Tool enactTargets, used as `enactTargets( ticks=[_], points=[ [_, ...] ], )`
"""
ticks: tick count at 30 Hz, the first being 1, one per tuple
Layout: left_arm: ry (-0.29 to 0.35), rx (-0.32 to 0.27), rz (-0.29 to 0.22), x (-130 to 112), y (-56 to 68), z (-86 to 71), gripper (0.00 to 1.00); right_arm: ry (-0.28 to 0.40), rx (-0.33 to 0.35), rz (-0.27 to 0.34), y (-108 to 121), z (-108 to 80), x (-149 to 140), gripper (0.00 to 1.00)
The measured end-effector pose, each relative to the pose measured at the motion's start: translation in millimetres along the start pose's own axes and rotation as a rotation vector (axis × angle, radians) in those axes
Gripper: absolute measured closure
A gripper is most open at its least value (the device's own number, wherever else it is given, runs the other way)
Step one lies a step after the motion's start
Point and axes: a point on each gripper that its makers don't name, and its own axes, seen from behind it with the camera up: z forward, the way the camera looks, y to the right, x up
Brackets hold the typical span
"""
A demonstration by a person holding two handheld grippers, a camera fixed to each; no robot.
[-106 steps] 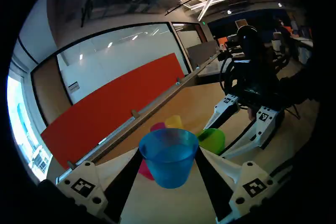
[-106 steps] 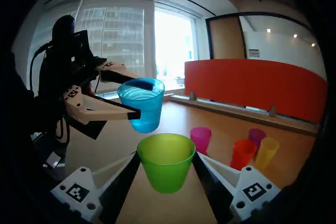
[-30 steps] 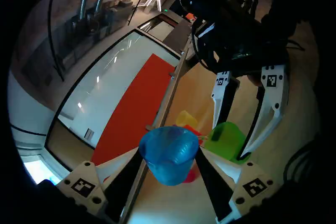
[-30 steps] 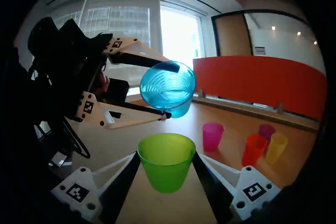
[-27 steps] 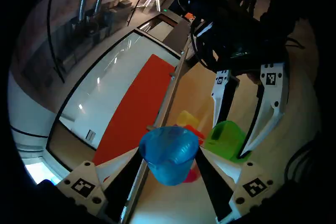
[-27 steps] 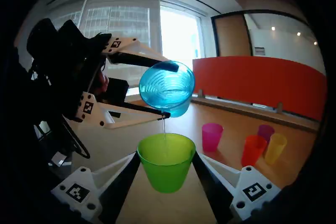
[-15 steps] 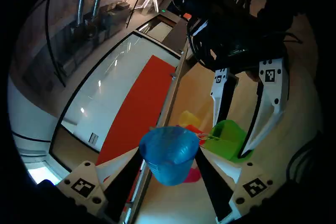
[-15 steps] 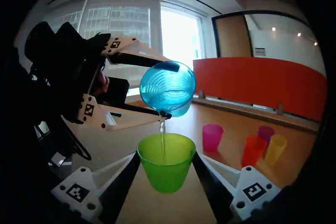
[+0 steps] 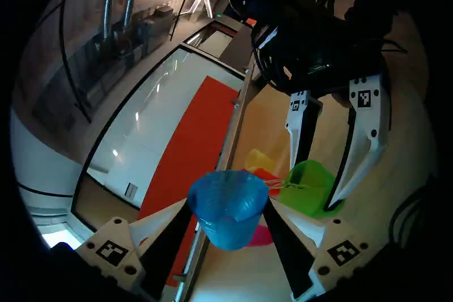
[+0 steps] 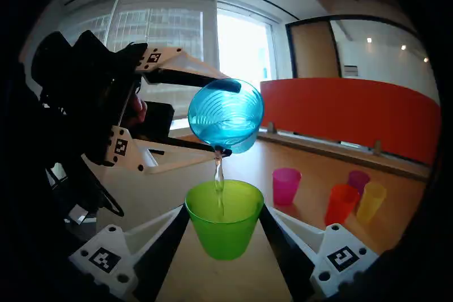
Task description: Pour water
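The bench runs back to a red panel along its far edge.

The left hand-held gripper reaches in from the left of the right gripper view. It is rolled over so that 1 finger sits above the other, and both fingers are clamped on the blue cup. The right hand-held gripper sits level, its 2 fingers pressed on either side of the green cup, which stands upright. Whether the green cup's base touches the bench cannot be told.

The pour turns on 1 relation. The blue cup lies directly above the green cup, with its long axis tipped close to horizontal and its mouth facing the right gripper's camera. Its lowest lip hangs over the green cup's mouth, a little left of centre.

4 spare cups stand near the bench's far edge by the panel: pink, orange, yellow and purple.

A thin stream of water drops from the blue lip and lands inside the green rim. The pour looks midway. Further tilt should be slow, with the lip held over the mouth.
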Motion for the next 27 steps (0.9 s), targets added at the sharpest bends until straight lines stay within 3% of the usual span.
enactTargets(
  ticks=[27],
  points=[
    [-0.001,0.032,0.073,1.8,-3.3,-0.3,0.14,-0.002,-0.003,-0.011,3.1,-1.7,0.2,0.09]
  ],
)
